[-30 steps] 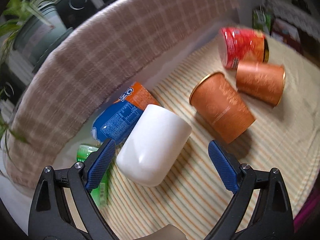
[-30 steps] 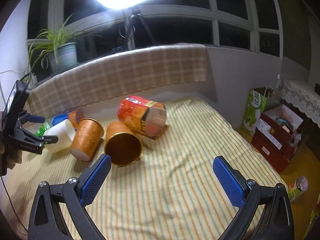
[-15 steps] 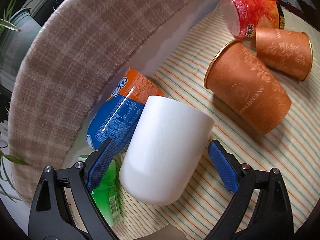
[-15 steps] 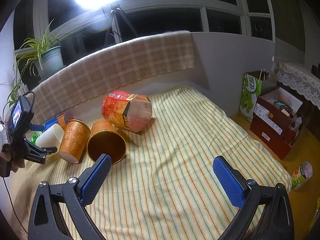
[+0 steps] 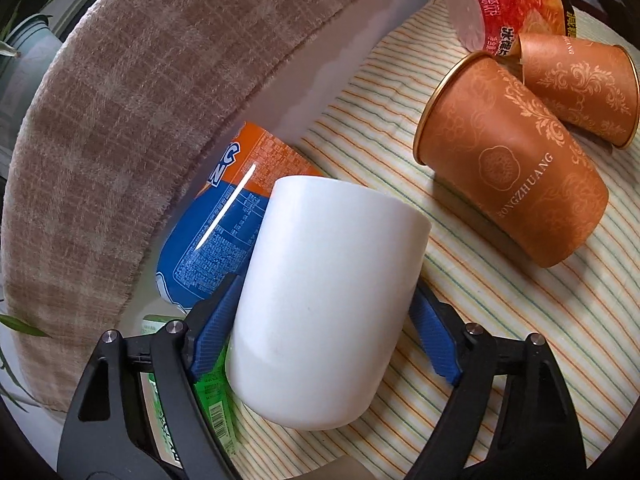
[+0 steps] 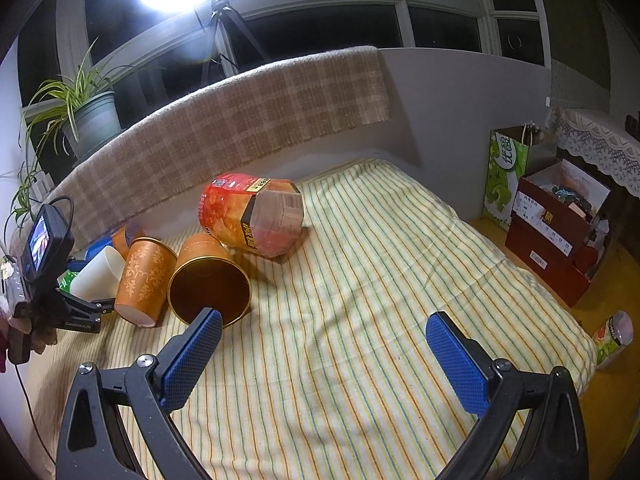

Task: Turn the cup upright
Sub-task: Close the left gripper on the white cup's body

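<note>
The left hand-held gripper (image 5: 320, 328) had its blue pads against both sides of the white cup (image 5: 328, 292), which lay on its side on the striped bed (image 5: 500, 320), just beside the blue-and-orange packet (image 5: 236, 216). A firm squeeze seemed wise before tipping it upright, away from the orange cup (image 5: 516, 164) beyond. The right hand-held gripper (image 6: 320, 356) was spread wide, holding nothing.

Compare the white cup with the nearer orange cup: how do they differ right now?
The white cup is plain; the orange cup carries gold floral print and a gold rim. The white cup sits between the left gripper's fingers; the orange cup lies free on the striped cloth. Both lie on their sides.
</note>
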`<control>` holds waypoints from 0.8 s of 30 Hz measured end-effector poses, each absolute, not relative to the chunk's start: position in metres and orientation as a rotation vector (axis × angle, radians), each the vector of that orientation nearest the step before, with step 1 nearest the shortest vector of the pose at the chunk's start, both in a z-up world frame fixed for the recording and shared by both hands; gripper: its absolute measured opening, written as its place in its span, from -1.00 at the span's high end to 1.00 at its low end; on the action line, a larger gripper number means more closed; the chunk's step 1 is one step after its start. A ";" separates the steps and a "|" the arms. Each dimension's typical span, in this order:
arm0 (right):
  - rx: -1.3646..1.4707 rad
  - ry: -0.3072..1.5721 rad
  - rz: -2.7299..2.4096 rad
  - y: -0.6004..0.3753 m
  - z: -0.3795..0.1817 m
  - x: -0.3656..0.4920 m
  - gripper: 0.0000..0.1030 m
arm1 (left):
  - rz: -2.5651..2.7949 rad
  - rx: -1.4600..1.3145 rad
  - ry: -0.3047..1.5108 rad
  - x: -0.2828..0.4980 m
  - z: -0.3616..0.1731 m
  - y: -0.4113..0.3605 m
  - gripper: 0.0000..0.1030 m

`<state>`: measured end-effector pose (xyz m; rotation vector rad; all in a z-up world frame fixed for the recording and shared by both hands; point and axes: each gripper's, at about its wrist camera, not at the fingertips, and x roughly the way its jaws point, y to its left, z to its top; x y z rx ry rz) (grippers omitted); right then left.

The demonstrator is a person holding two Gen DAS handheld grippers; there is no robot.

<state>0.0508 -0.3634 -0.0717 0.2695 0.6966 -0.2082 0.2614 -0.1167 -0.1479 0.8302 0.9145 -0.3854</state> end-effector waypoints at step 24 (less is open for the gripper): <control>0.238 0.665 -0.138 -0.337 -0.055 0.037 -1.00 | -0.413 0.584 0.886 0.187 -0.091 -0.086 -0.54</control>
